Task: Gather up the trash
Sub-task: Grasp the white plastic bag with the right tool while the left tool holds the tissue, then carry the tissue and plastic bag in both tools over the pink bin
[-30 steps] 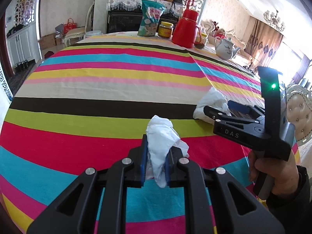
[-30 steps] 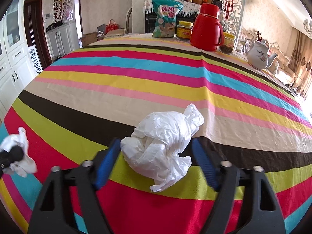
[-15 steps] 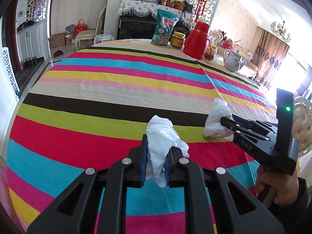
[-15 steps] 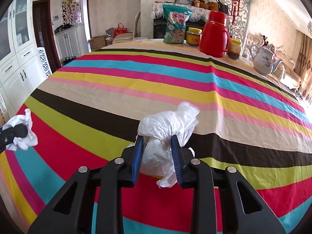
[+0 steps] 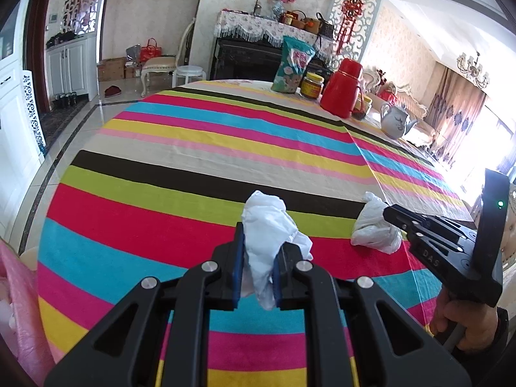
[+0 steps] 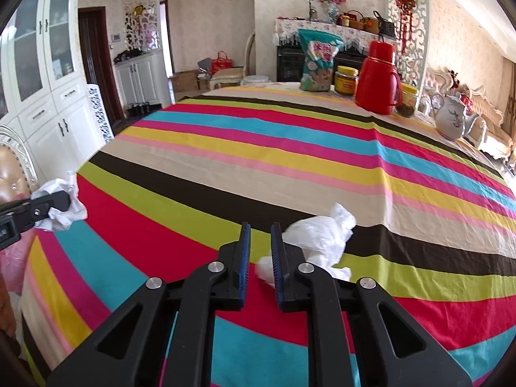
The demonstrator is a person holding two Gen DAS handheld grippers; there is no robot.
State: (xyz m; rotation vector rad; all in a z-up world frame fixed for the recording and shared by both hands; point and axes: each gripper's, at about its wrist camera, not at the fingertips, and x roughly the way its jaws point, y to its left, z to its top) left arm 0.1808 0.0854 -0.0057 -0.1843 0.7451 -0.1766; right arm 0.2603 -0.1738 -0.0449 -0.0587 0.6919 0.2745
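At the far left edge a pink sheet of plastic [image 5: 19, 290] shows; whether it is the trash bag cannot be told. Next to the right, the left gripper [image 5: 256, 258] is clamped on a crumpled white tissue [image 5: 264, 222], carried clear of the striped tablecloth [image 5: 193, 148] just as it was a second ago. Further right, the right gripper [image 6: 259, 251] has just been closing and its jaws now stand as tight as they go. The plastic bag [image 6: 319, 237], which sat squarely between them a moment back, has squeezed out past the right finger, and only a small fold stays between the pads. It appears to travel with the gripper, so both pieces look collected, but the bag's hold seems thin and could slip before it reaches a bin
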